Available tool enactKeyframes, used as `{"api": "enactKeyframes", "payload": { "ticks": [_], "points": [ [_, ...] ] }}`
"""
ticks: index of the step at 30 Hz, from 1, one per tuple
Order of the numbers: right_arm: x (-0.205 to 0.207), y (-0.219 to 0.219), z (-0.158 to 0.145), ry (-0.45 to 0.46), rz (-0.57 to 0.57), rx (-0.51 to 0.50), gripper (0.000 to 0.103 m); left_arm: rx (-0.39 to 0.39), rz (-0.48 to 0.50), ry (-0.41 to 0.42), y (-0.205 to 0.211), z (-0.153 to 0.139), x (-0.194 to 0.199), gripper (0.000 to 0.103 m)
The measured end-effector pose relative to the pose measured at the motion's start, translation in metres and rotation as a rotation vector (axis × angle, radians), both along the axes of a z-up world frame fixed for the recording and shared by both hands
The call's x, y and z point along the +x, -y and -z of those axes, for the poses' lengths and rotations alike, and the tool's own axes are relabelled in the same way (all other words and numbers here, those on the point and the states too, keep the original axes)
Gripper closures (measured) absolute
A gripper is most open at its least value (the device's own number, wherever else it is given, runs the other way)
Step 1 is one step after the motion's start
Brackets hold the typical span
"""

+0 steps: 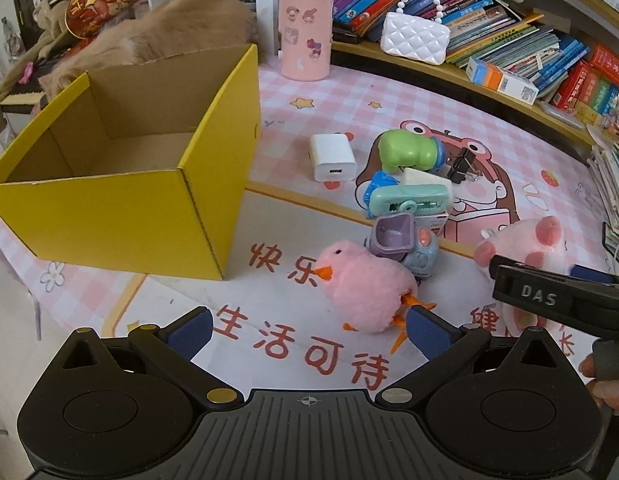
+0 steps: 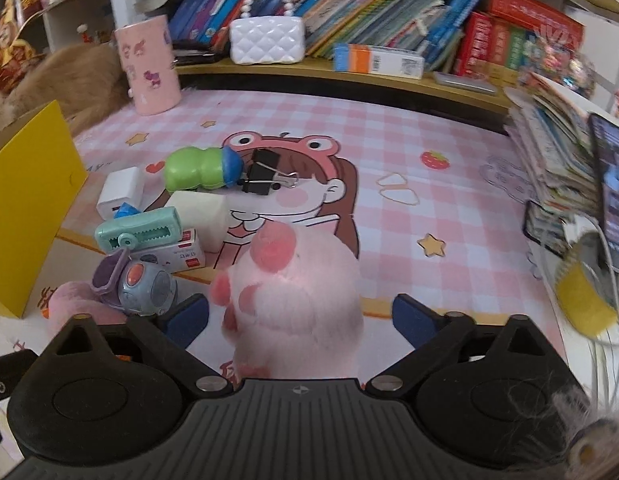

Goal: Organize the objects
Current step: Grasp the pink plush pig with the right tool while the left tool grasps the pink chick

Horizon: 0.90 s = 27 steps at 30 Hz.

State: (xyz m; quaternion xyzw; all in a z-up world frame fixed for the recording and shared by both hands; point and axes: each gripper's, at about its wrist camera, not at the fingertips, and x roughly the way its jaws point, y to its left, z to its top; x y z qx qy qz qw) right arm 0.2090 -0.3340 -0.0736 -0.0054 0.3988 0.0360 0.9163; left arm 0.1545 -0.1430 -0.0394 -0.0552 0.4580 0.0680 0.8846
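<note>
An open yellow cardboard box (image 1: 121,200) stands empty at the left; its corner shows in the right wrist view (image 2: 25,208). A pile of small toys lies on the pink mat: a pink plush chick (image 1: 365,284), a purple-and-blue toy (image 1: 405,244), a mint clip (image 1: 409,200), a green toy (image 1: 405,152), a white charger (image 1: 332,157) and a black binder clip (image 1: 463,166). My left gripper (image 1: 309,332) is open, its right finger beside the chick. My right gripper (image 2: 301,316) is open around a pink plush pig (image 2: 297,300), which also shows in the left wrist view (image 1: 525,244).
A pink cylinder (image 1: 305,34) and a white quilted purse (image 1: 414,38) stand at the back by a low shelf of books (image 1: 509,48). A stack of books (image 2: 557,160), a phone (image 2: 609,184) and a yellow tape roll (image 2: 585,296) sit at the right. A tan furry shape (image 1: 169,28) lies behind the box.
</note>
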Motion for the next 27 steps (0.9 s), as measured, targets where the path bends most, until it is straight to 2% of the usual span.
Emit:
{"api": "enactKeyframes", "payload": {
  "ticks": [1, 4, 8, 15, 20, 23, 25, 27],
  "points": [
    [0.003, 0.000, 0.001, -0.002, -0.013, -0.008, 0.031, -0.005, 0.003, 0.002, 0.002, 0.000, 0.002, 0.000],
    [0.003, 0.005, -0.002, 0.005, 0.005, 0.022, 0.040, -0.024, 0.021, 0.010, 0.007, 0.000, 0.006, 0.000],
    [-0.006, 0.015, -0.011, 0.027, 0.048, 0.056, 0.041, -0.046, 0.042, 0.010, 0.016, 0.004, 0.014, 0.000],
    [-0.024, 0.027, -0.019, 0.000, 0.074, 0.095, 0.041, -0.066, 0.047, -0.009, 0.023, 0.019, 0.032, 0.003],
    [-0.031, 0.025, -0.022, 0.003, 0.069, 0.092, 0.040, 0.000, 0.096, -0.010, 0.036, 0.027, 0.044, 0.006],
    [-0.034, 0.023, -0.025, 0.003, 0.066, 0.087, 0.040, 0.011, 0.103, -0.028, 0.037, 0.036, 0.049, 0.015],
    [-0.037, 0.023, -0.027, 0.002, 0.068, 0.088, 0.040, 0.015, 0.112, -0.045, 0.037, 0.042, 0.050, 0.037],
    [-0.041, 0.022, -0.028, 0.004, 0.068, 0.093, 0.040, 0.012, 0.114, -0.037, 0.034, 0.042, 0.047, 0.038]
  ]
}}
